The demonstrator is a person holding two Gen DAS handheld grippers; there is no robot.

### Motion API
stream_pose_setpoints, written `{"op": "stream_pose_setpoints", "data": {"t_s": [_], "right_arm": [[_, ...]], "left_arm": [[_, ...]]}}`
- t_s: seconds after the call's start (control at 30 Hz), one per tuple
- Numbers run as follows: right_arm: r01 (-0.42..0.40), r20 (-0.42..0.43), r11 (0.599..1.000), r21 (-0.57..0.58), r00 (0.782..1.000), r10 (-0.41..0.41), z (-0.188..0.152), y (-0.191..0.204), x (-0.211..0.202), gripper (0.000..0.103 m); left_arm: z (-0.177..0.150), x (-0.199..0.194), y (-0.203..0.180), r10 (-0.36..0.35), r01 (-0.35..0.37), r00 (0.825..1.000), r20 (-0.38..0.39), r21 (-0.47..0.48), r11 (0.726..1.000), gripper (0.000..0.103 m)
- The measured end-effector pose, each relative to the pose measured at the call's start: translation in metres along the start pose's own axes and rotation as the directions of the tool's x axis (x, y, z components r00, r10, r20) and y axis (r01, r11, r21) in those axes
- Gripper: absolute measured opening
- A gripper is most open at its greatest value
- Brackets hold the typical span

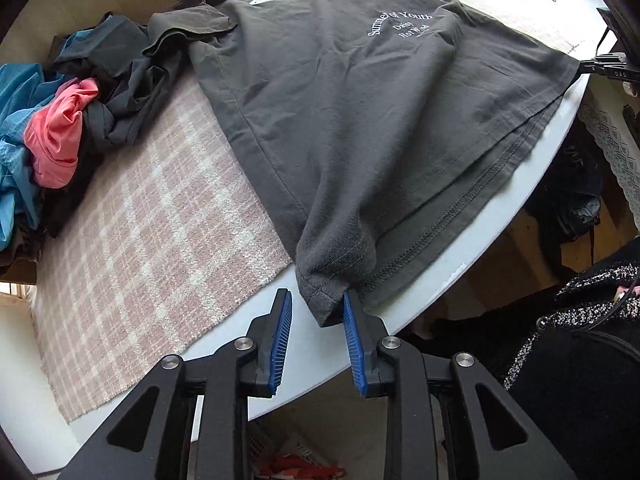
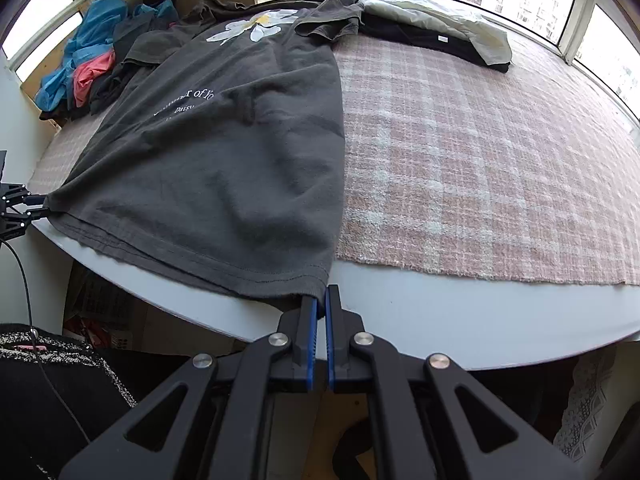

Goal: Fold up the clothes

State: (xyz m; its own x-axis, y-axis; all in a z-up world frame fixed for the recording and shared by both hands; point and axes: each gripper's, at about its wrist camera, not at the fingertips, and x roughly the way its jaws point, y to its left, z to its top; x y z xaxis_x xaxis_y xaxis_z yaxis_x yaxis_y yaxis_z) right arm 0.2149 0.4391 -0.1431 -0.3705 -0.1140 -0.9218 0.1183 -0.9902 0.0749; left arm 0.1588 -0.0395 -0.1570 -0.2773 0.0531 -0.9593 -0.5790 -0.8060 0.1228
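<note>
Over the table edge, left tongs (image 1: pixel 316 306) apart, right tongs (image 2: pixel 319 300) clamped on shirt (image 2: pixel 224 152) hem.

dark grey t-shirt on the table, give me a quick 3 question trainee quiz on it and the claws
1. True or false: the right claw is shut on the hem corner of the dark grey t-shirt.
2. Which describes the left claw? A: open, with the shirt's other hem corner between its pads. B: clamped on the pink garment.
3. What flower is printed on the shirt near its collar end?

Key: 1 true. 2 A. 3 a white daisy with a yellow centre.
</note>
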Motion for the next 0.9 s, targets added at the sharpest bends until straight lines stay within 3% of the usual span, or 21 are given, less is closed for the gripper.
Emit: {"op": "stream_pose_setpoints", "data": {"t_s": [0.1, 0.17, 0.27, 0.47, 0.57, 0.67, 0.77, 0.9], "right_arm": [[-0.007, 0.01, 1.0, 0.007, 1.0, 0.007, 0.0, 0.0, -0.002, 0.004], [-0.014, 0.02, 1.0, 0.015, 1.0, 0.014, 0.0, -0.001, -0.004, 0.004], [-0.031, 0.038, 0.999, 0.033, 0.999, 0.029, 0.001, -0.005, -0.011, 0.004], [-0.104, 0.102, 0.986, 0.127, 0.991, 0.091, 0.003, -0.021, -0.03, 0.004], [-0.203, 0.16, 0.955, 0.216, 0.972, 0.17, -0.006, -0.032, -0.043, 0.004], [-0.182, 0.082, 0.944, 0.276, 0.983, 0.165, -0.019, -0.041, -0.015, 0.004], [-0.181, 0.055, 0.938, 0.296, 0.984, 0.172, -0.019, -0.044, -0.001, 0.004], [-0.155, 0.046, 0.955, 0.253, 0.988, 0.149, -0.009, -0.042, -0.002, 0.004]], "left_arm": [[0.004, -0.001, 0.007, 0.002, -0.002, 1.0, 0.014, -0.017, 1.0, 0.025], [0.008, -0.003, 0.005, -0.012, 0.013, 0.999, 0.032, -0.036, 0.999, 0.01], [0.008, -0.011, 0.003, -0.066, 0.068, 0.996, 0.051, -0.035, 0.997, 0.003], [0.0, -0.017, -0.001, -0.096, 0.098, 0.994, 0.048, -0.051, 0.994, 0.002], [-0.003, -0.031, 0.001, -0.092, 0.098, 0.993, 0.07, -0.077, 0.992, 0.002], [-0.017, -0.045, 0.001, -0.167, 0.181, 0.979, 0.119, -0.112, 0.977, 0.001], [-0.026, -0.006, 0.005, -0.157, 0.159, 0.987, 0.024, -0.148, 0.976, 0.001], [-0.022, 0.007, 0.02, -0.15, 0.153, 0.988, 0.03, -0.207, 0.966, 0.001]]}}
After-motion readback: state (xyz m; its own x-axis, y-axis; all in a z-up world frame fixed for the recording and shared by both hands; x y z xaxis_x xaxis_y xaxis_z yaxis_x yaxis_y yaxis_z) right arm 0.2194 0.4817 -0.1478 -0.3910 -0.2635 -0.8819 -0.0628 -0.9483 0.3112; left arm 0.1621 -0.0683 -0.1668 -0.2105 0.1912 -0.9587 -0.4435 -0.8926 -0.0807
